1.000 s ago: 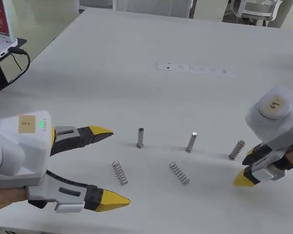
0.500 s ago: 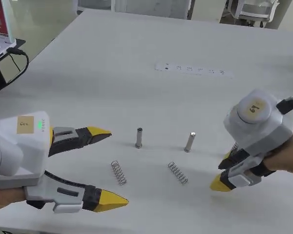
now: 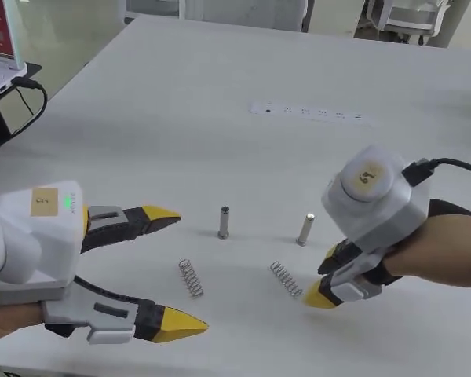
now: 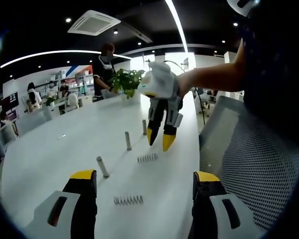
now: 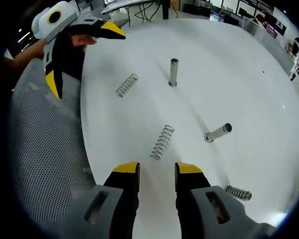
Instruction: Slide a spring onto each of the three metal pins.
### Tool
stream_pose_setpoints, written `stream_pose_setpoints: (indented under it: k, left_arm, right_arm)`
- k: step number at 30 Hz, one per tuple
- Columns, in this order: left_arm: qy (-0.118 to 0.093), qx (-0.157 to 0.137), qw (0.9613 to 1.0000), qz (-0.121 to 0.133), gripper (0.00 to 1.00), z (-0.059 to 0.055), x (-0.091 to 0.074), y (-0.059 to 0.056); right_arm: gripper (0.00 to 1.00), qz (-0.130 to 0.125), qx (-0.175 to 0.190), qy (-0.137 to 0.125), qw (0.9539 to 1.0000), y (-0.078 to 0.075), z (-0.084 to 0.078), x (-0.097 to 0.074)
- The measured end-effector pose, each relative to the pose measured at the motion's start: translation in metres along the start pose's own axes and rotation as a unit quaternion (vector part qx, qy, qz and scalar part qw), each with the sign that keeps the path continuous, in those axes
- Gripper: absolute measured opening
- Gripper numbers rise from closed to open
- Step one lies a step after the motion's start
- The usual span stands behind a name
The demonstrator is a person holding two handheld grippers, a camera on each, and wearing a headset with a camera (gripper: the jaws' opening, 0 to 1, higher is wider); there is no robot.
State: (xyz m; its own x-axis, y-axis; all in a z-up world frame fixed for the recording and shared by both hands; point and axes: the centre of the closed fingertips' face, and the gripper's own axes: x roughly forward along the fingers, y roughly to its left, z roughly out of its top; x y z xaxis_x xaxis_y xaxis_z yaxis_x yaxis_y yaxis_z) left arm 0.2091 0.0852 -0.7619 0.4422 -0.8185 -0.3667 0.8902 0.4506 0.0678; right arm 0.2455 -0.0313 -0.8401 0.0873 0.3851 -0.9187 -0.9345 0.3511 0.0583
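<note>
From the headset, high and behind the middle spring (image 3: 286,280), looking forward and down across the white table (image 3: 220,118). From the left gripper, low and well left of that spring (image 4: 147,158), facing sideways over it. From the right gripper, close above it (image 5: 162,142), tilted steeply down. Common to all three: that spring plus two bare pins (image 3: 224,222) just beyond.

White housings, yellow tips; left tongs (image 3: 193,268): green light, tan label; right tongs (image 3: 320,278): black cable.
</note>
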Motion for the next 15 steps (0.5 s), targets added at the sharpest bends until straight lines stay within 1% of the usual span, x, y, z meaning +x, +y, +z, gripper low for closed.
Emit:
stream_pose_setpoints:
  k: [4, 10, 15]
  left_arm:
    - [0.0, 0.0, 1.0, 0.001, 0.75, -0.001, -0.001, 0.0]
    - [0.0, -0.001, 1.0, 0.001, 0.75, -0.002, -0.001, 0.001]
    - [-0.001, -0.001, 1.0, 0.0, 0.74, -0.002, 0.0, 0.0]
  right_arm:
    - [0.26, 0.001, 0.001, 0.001, 1.0, 0.002, 0.005, 0.007]
    - [0.24, -0.013, 0.013, 0.0, 0.9998, -0.001, 0.012, 0.016]
    - [0.22, -0.031, 0.027, 0.009, 0.9991, -0.005, 0.01, 0.022]
